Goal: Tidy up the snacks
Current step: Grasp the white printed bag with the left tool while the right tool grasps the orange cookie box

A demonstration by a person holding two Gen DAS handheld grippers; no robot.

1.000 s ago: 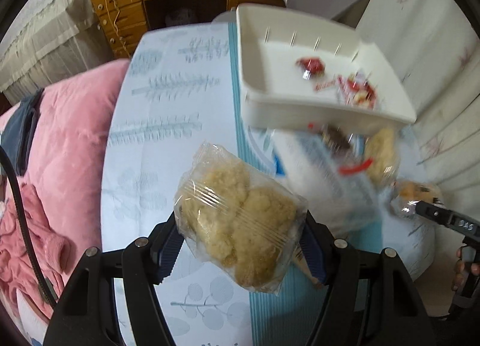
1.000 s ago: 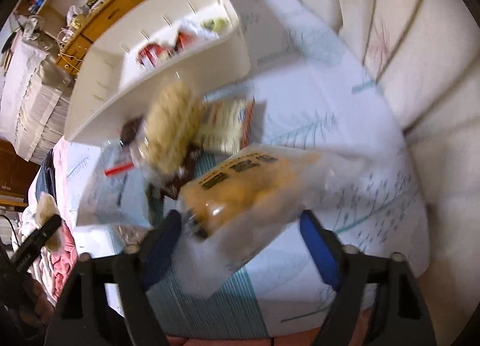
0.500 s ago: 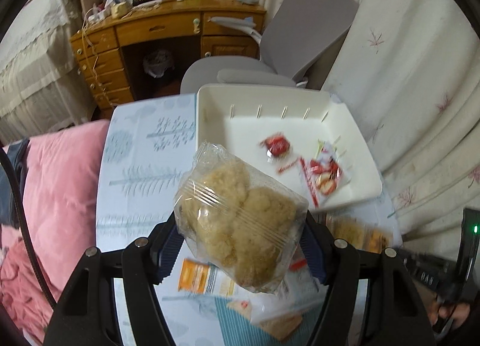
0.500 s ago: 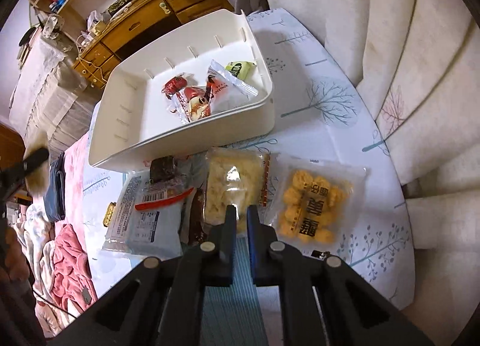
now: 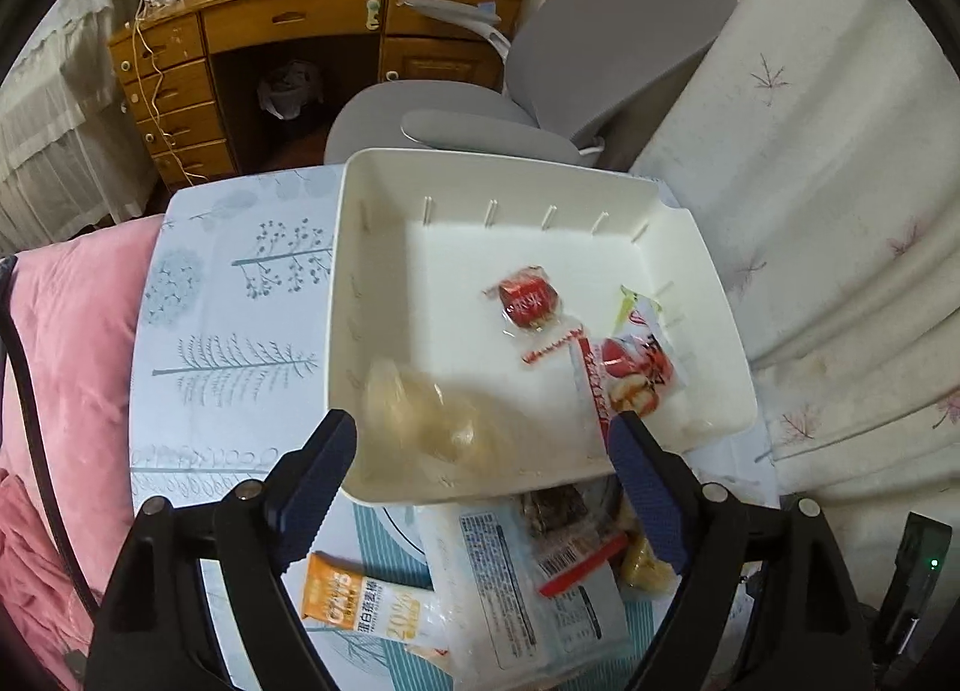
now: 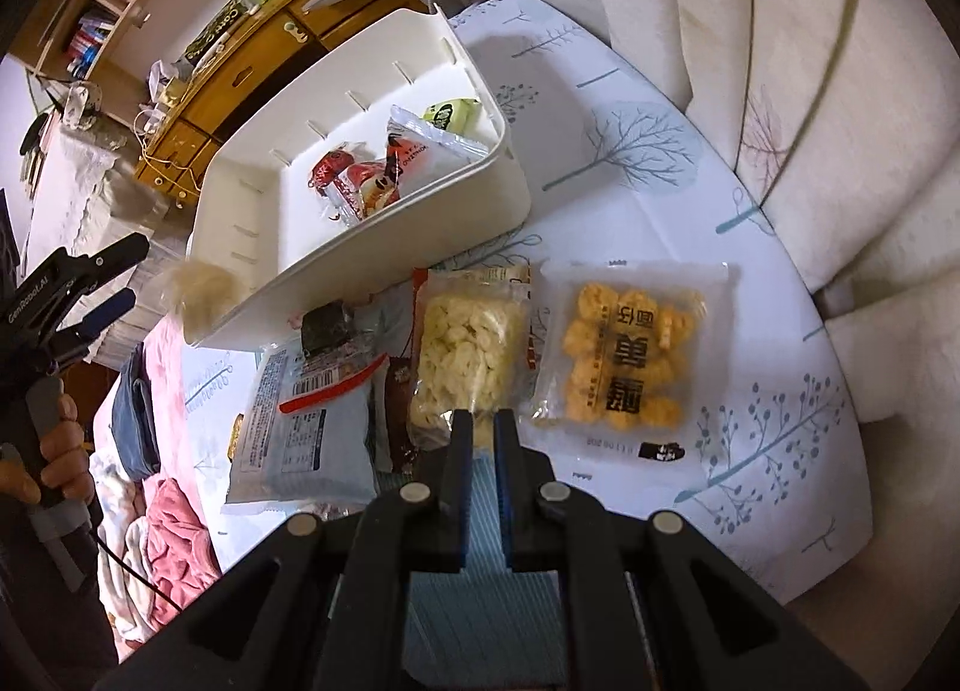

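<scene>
Snacks are distributed between a white bin [image 5: 690,223] and the tree-patterned tablecloth [image 5: 240,343] on which the bin stands. Inside the bin lie a red-wrapped candy [image 5: 528,298], a white-and-red packet [image 5: 630,373] just beside it, and a green packet [image 6: 451,112] at the far corner in the right wrist view. A clear-wrapped pale puffed snack [image 5: 432,412], motion-blurred, sits over the near left corner of the bin, free of the left gripper [image 5: 483,451]; the jaws of that gripper are opening, spread wide to either side of the snack, with no pad pressing on it. In the right wrist view the same snack [image 6: 201,289] appears as a blur at the bin's near corner, beside the left gripper [image 6: 117,277], whose handle is gripped by a hand [image 6: 57,451]. On the cloth in front of the bin lie a white nutrition-label bag [image 6: 306,427], a dark wrapped bar [image 6: 327,325] touching it, a packet of pale crackers [image 6: 465,349], and a clear bag of orange puffs [image 6: 627,355] alongside. An orange-and-white sachet [image 5: 354,601] lies near the left gripper's left finger. The right gripper [image 6: 483,427] hangs over the near edge of the cracker packet with its jaws brought fully together and nothing between them.
</scene>
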